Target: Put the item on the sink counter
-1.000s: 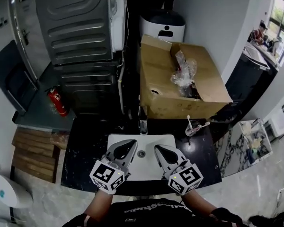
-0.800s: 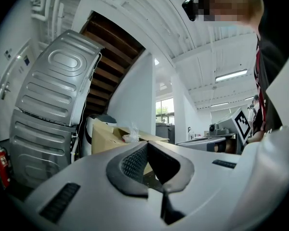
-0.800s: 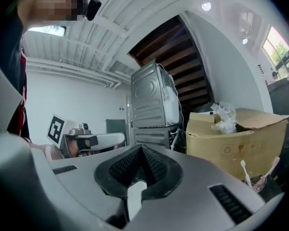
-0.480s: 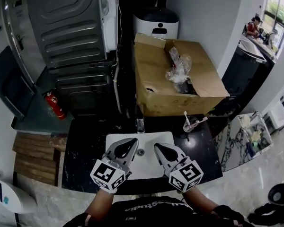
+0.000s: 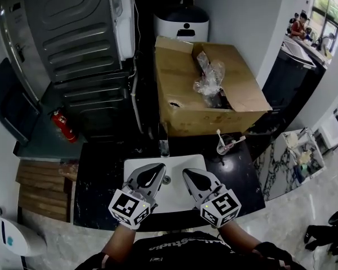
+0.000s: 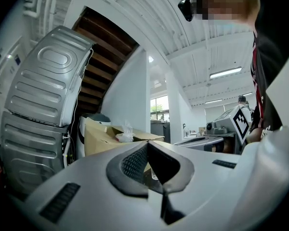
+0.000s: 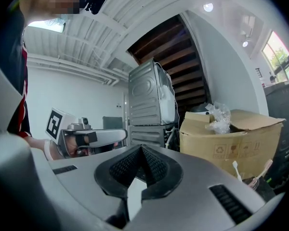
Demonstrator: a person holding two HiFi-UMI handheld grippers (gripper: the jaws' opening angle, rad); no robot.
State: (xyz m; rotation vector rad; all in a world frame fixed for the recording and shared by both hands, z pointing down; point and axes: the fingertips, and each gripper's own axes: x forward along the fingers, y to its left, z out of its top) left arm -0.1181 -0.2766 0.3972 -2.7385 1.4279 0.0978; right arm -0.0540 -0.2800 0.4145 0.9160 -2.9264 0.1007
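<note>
The left gripper (image 5: 159, 167) and right gripper (image 5: 187, 174) are both closed and empty, level, side by side above the white basin (image 5: 172, 201) of the sink counter (image 5: 98, 179). A cup (image 5: 225, 147) with toothbrushes stands on the counter ahead-right of the right gripper. Beyond both, an open cardboard box (image 5: 186, 106) holds a clear plastic bag (image 5: 209, 82)

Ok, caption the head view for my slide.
Shut, empty left gripper and right gripper over a white sink, cardboard box behind.
</note>
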